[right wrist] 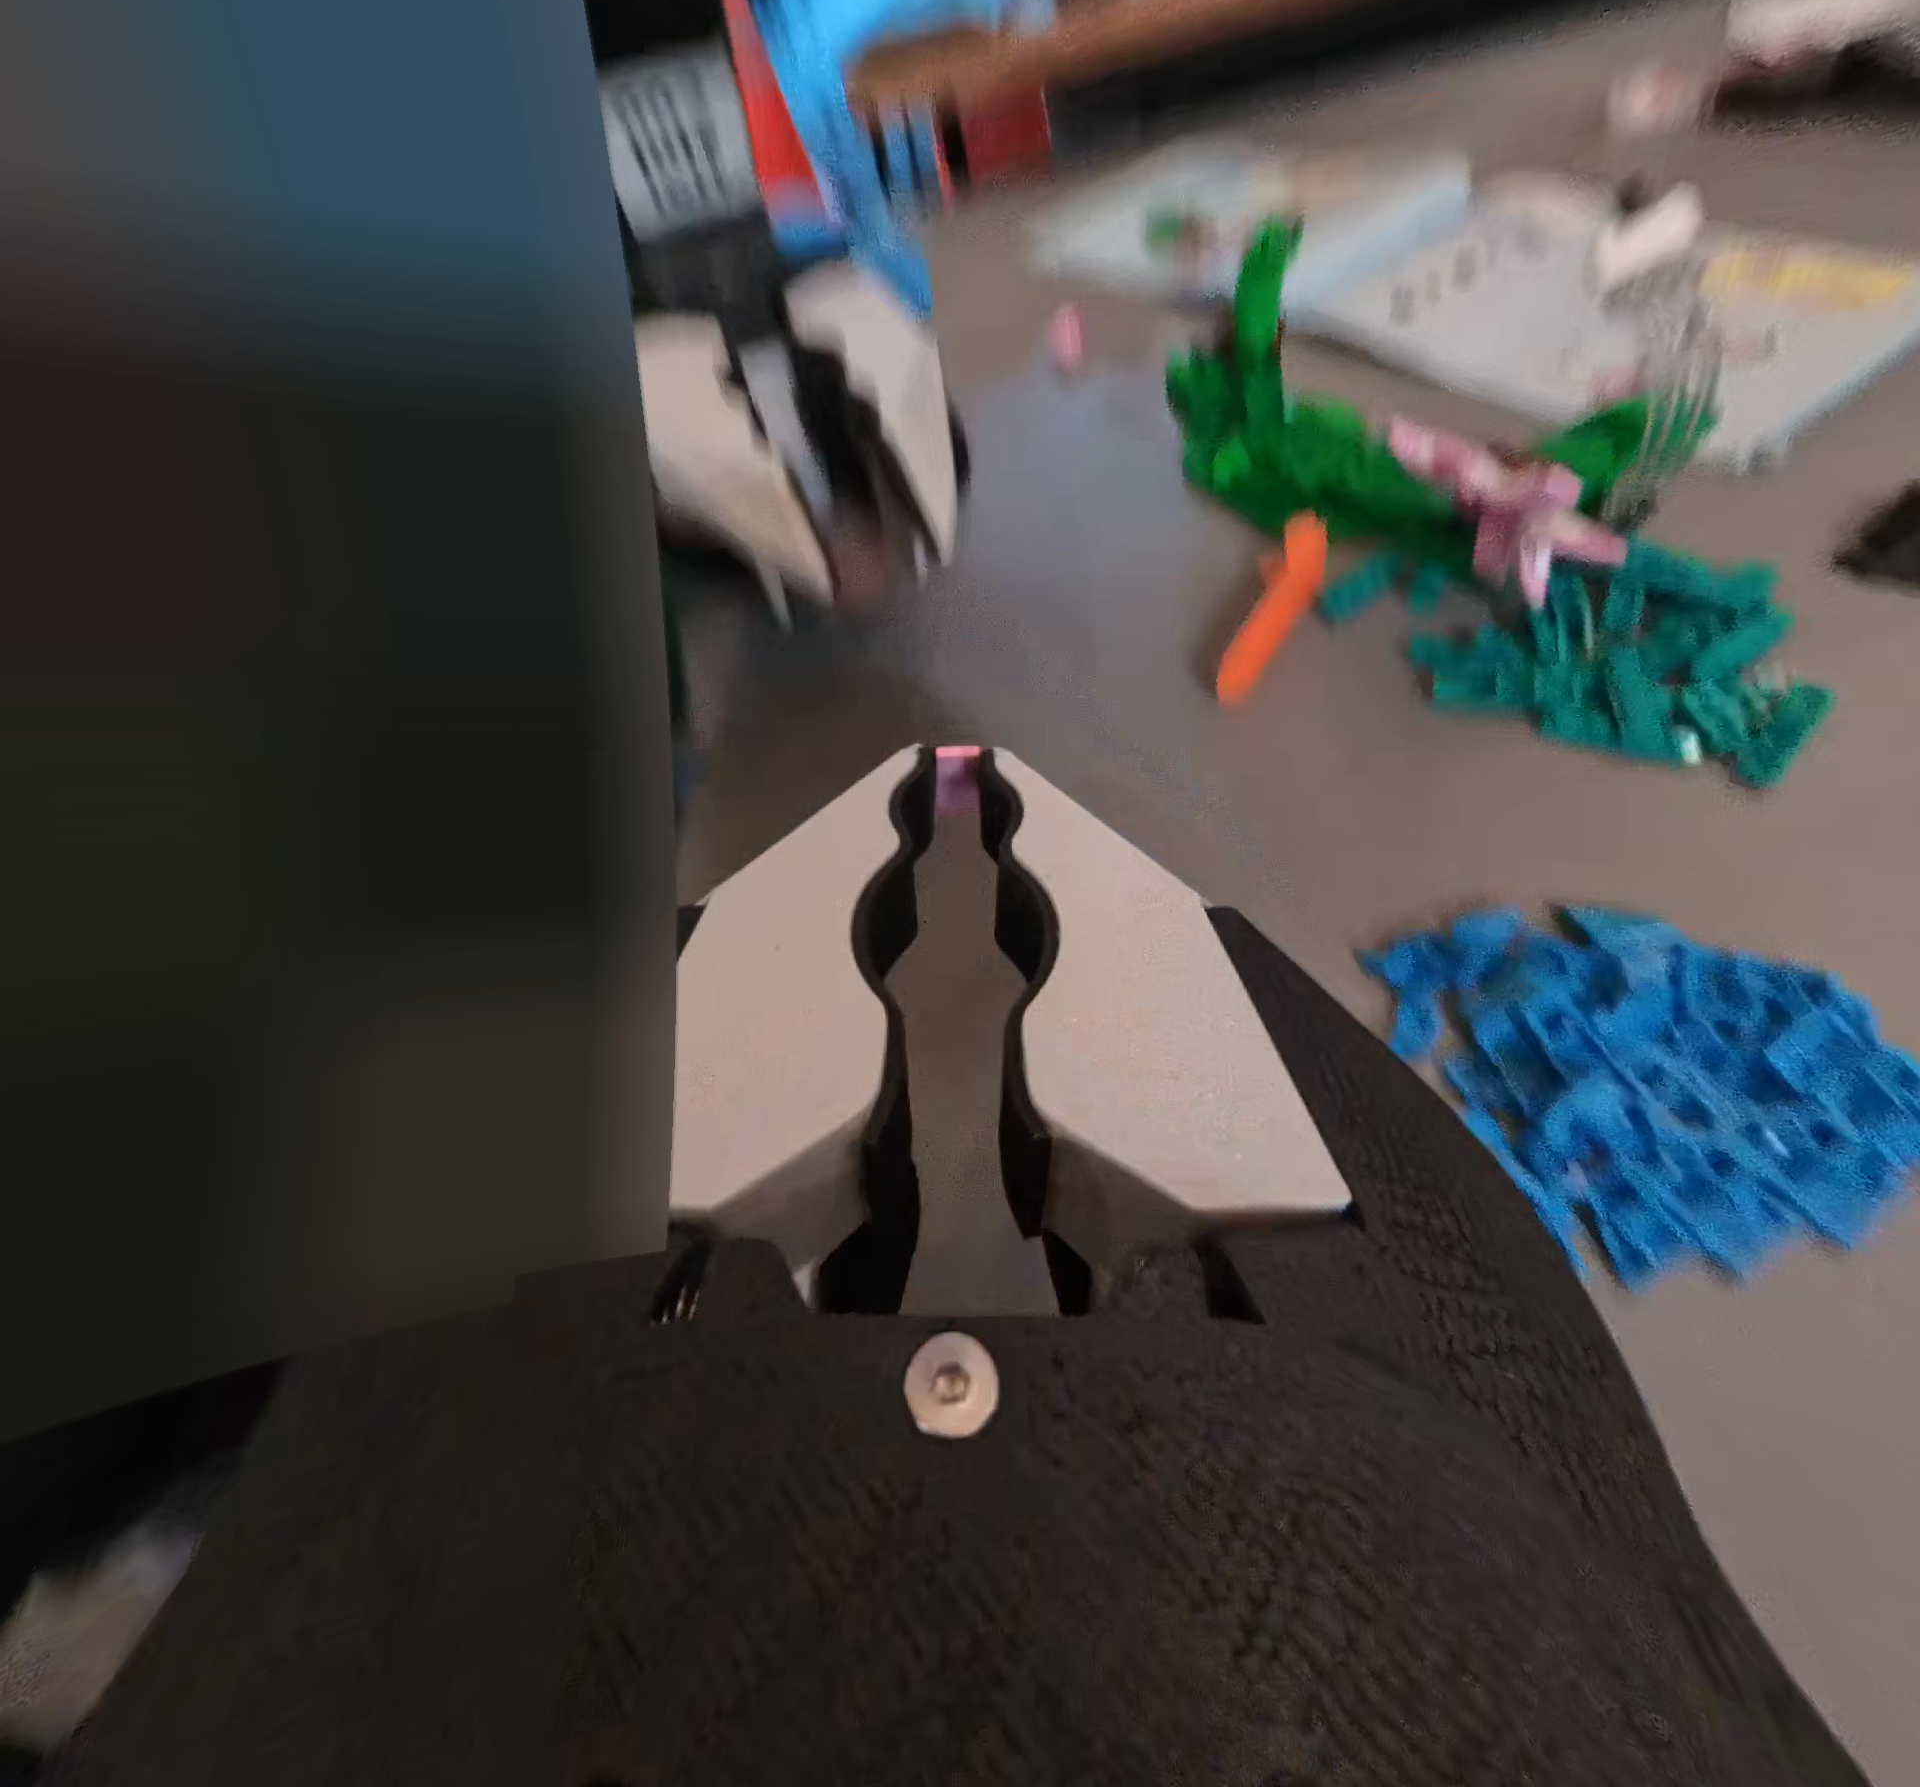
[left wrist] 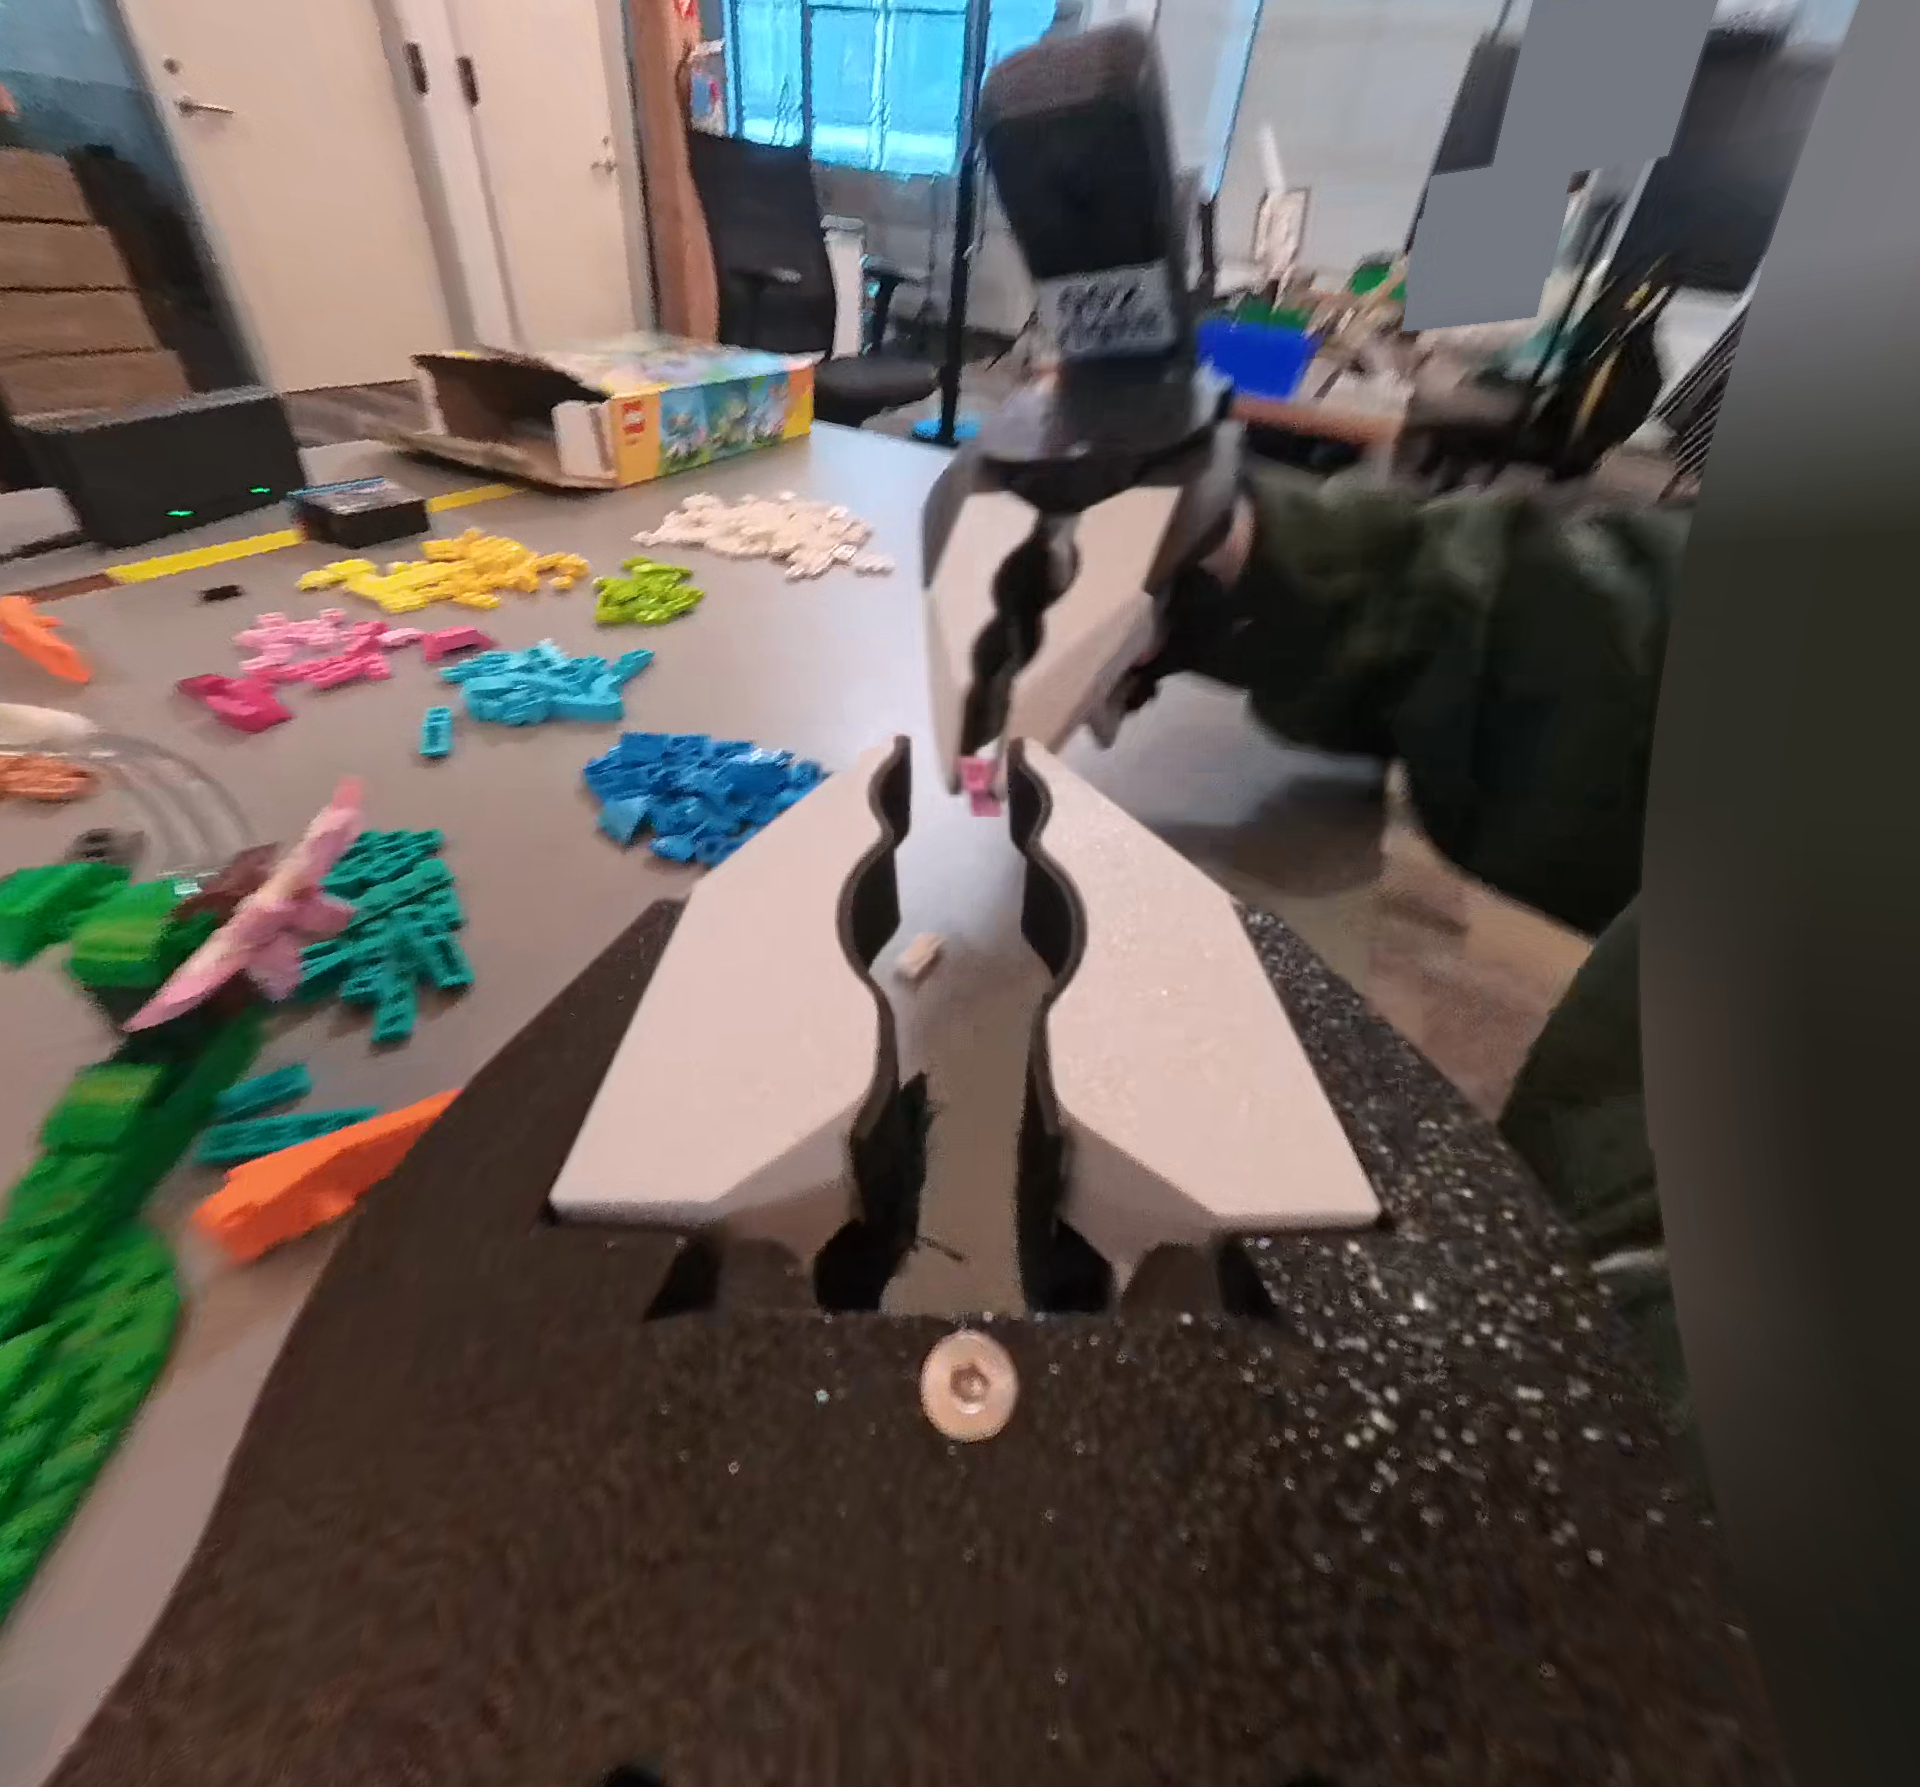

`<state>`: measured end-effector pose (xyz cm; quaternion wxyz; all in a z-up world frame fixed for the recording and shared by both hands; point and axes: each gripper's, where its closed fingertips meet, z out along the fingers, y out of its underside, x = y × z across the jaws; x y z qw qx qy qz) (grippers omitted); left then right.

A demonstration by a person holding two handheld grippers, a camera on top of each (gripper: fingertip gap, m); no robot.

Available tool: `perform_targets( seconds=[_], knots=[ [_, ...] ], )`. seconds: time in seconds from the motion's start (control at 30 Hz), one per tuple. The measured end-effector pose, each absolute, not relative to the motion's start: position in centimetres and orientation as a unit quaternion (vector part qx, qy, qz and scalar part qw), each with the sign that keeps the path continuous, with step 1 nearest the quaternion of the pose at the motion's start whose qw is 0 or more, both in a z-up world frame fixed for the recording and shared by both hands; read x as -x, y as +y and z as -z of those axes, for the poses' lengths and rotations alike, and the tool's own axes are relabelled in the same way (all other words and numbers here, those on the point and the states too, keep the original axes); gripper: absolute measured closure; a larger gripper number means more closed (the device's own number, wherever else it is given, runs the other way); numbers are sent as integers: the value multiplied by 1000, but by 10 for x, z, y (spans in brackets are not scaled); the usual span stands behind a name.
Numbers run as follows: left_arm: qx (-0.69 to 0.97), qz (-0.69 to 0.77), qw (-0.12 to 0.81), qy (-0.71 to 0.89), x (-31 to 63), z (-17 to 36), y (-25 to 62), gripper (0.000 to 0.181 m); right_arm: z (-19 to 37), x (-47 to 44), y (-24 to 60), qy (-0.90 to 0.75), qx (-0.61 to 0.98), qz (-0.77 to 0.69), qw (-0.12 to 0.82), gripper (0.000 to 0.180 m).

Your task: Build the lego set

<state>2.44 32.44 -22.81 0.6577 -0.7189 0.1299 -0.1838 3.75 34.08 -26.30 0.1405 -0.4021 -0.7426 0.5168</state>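
Your left gripper [left wrist: 961, 766] sits nearest in the left wrist view, fingers parted with nothing between them, a small white piece [left wrist: 918, 956] lying on the grey table [left wrist: 831, 594] under the gap. Just past its tips, your right gripper [left wrist: 977, 781] points down, pinching a small pink brick [left wrist: 980, 785], long axis roughly upright. Printed box [left wrist: 665, 418] behind. Right wrist view: right gripper [right wrist: 958, 756] nearly closed on the pink brick [right wrist: 956, 769] at the tips; blurred green build [right wrist: 1309, 470] lies well apart.
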Motion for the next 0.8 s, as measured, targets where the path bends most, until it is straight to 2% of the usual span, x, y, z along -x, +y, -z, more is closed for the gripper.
perform_targets(
  seconds=[0.03, 0.13, 0.3, 0.57, 0.8],
  knots=[
    [730, 158, 650, 141, -20, 232, 321, 164, 277, -44, 344, -782, 406, -452, 140, 173],
    [757, 105, 624, 164, -10, 242, 312, 164, 299, -57, 344, -842, 406, -330, 132, 173],
    [776, 77, 601, 179, -13, 254, 307, 166, 323, -60, 336, -875, 399, -249, 115, 173],
    [806, 38, 549, 218, -27, 279, 306, 168, 332, -52, 323, -875, 393, -258, 115, 173],
    [813, 56, 537, 219, -33, 286, 309, 167, 317, -50, 335, -854, 404, -301, 127, 161]
  ],
)
